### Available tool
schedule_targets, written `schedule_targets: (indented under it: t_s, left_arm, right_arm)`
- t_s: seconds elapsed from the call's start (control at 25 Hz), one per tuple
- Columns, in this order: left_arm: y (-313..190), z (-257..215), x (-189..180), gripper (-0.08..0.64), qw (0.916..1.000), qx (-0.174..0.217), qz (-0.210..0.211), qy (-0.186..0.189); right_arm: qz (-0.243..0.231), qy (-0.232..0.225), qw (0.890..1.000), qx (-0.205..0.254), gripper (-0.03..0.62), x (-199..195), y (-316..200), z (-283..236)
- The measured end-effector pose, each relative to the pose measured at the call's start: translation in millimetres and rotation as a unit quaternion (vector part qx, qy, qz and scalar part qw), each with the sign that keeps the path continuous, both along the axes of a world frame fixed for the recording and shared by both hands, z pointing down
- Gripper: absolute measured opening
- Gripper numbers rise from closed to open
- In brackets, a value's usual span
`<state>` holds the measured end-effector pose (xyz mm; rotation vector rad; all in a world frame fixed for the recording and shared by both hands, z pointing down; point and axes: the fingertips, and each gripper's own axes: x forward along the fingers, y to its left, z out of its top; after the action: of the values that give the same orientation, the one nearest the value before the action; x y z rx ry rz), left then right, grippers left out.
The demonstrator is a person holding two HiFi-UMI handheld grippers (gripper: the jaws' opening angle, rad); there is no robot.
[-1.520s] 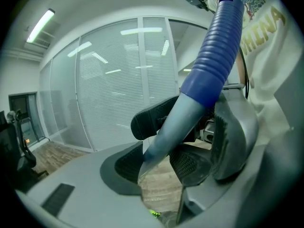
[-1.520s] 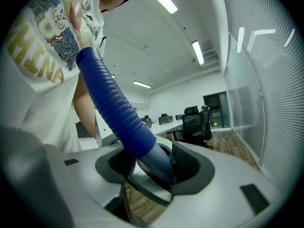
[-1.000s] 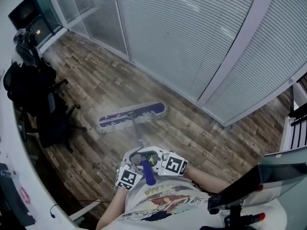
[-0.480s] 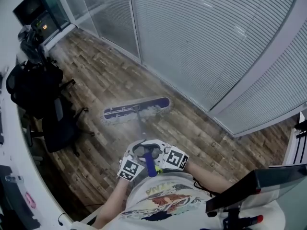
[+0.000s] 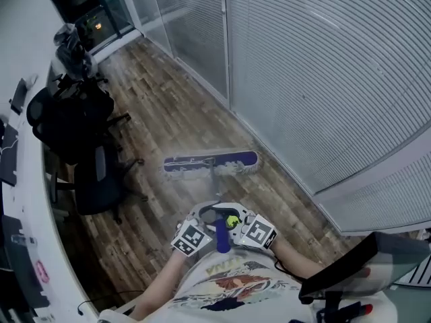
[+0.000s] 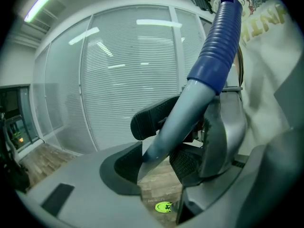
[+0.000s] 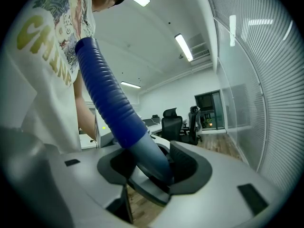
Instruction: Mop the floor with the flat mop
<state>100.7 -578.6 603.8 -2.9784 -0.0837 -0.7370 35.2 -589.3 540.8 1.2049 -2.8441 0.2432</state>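
The wooden floor (image 5: pixel 151 116) is stretching along a glass wall (image 5: pixel 323 79); the flat mop (image 5: pixel 211 161) is lying at that edge; left gripper (image 6: pixel 166 144) and right gripper (image 7: pixel 153 167) fingers are both clenching its handle (image 6: pixel 216 46); a mopping stroke seems underway; next, steady pushing along the edge.

Strip lights (image 7: pixel 183 47) glowing bright overhead; reflections glaring on glass wall (image 6: pixel 142 56); floor (image 5: pixel 155 113) showing dim, hazy; gripper views bulging, darkening at edges.

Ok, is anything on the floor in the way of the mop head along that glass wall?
Nothing visible. The floor ahead of the mop head along the glass wall looks bare. The office chairs stand off to the left, apart from it.
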Motion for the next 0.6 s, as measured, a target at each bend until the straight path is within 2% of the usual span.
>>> schedule_targets:
  t_s: [0.28, 0.36, 0.6]
  left_arm:
    - [-72.8, -35.8, 78.0, 0.164, 0.9999, 0.011, -0.004, -0.004]
    - [-91.0, -44.8, 90.9, 0.163, 0.9998, 0.014, -0.013, 0.003]
    - [-125.3, -56.9, 119.9, 0.149, 0.9988, 0.037, -0.029, 0.017]
  right_arm:
    - [-0.026, -0.009, 0.999, 0.030, 0.178, 80.6, -71.1, -36.9]
    - [-0.034, 0.010, 0.998, 0.048, 0.170, 95.2, -88.6, -44.1]
    - [-0.036, 0.013, 0.997, 0.074, 0.152, 126.4, -122.6, -55.8]
